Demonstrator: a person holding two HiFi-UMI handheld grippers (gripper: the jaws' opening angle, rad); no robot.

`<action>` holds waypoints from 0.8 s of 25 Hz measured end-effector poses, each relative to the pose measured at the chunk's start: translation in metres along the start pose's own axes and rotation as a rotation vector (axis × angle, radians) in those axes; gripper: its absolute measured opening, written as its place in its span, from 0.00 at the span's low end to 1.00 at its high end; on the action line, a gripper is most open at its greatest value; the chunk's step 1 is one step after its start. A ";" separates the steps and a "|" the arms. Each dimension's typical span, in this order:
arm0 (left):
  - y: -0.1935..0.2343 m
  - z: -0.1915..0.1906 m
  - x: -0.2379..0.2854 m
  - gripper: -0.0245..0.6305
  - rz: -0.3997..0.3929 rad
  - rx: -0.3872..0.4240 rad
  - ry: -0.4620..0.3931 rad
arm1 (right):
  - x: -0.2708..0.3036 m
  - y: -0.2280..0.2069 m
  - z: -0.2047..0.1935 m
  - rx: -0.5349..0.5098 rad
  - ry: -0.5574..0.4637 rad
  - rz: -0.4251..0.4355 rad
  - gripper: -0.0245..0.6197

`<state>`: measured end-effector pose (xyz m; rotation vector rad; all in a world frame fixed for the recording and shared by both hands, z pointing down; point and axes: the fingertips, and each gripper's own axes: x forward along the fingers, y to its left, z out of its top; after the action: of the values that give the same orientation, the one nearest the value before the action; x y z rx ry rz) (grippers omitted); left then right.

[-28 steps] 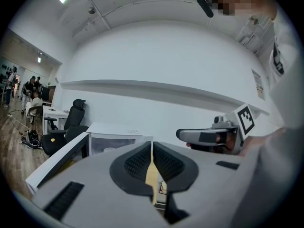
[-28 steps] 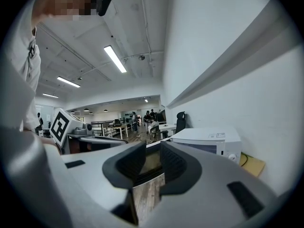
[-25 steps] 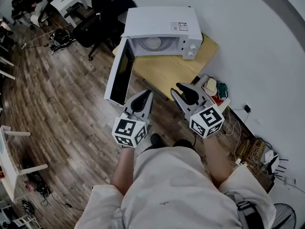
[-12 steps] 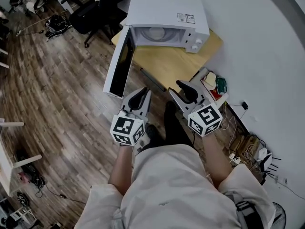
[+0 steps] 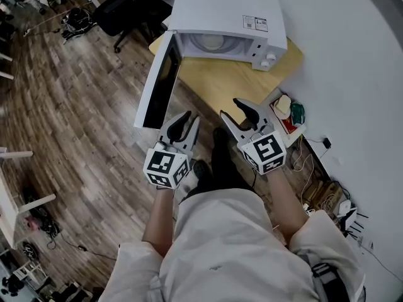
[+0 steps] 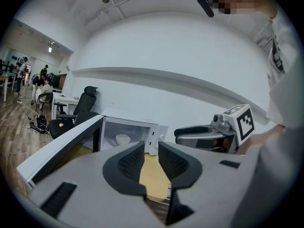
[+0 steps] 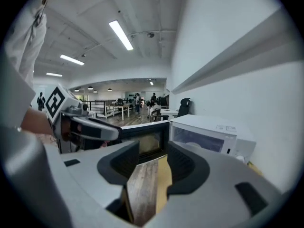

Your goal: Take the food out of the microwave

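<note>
I'd closed in on the microwave. The right gripper had just been opening, fingers wide and empty; left gripper fingers narrow, empty. Bowl still inside, reach next.

Microwave cavity open at the front, door swung wide, a barrier along the left, bare tabletop before the opening, wall close on the right, clutter beside the tabletop's right edge, open floor to the left.
</note>
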<state>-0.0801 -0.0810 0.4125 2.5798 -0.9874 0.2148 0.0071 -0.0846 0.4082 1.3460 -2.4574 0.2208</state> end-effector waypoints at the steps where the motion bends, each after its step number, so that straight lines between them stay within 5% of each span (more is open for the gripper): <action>1: 0.003 0.001 0.005 0.16 0.004 -0.003 0.004 | 0.005 -0.004 0.001 -0.037 0.008 -0.003 0.32; 20: 0.056 0.019 0.103 0.17 0.142 -0.037 0.057 | 0.129 -0.110 -0.028 -0.404 0.149 0.053 0.36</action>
<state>-0.0405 -0.1899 0.4386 2.4585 -1.1430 0.3032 0.0413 -0.2383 0.4786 1.0529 -2.2585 -0.1522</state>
